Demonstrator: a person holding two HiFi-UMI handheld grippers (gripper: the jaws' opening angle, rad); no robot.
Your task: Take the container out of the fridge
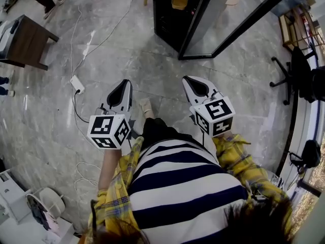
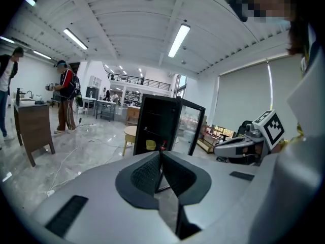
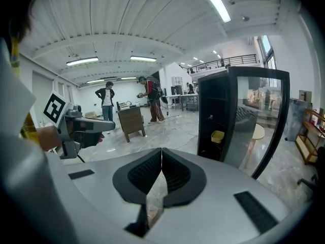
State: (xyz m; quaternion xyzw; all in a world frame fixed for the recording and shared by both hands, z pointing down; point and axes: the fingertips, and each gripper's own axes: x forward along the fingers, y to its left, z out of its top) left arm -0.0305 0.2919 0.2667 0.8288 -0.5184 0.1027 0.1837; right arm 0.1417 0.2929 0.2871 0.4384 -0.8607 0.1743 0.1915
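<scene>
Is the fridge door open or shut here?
Open: the glass door stands swung away from the fridge, baring the yellow container inside.

Bright, even light comes from ceiling strip lamps [image 2: 179,39] above the fridge [image 2: 158,131]. The polished floor [image 1: 127,60] in front of the fridge shows pale glare and only soft shadows. Every view bows strongly toward dark, vignetted corners.

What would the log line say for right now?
fridge door: open | yellow container: inside fridge | left gripper: shut, empty | right gripper: shut, empty
</scene>
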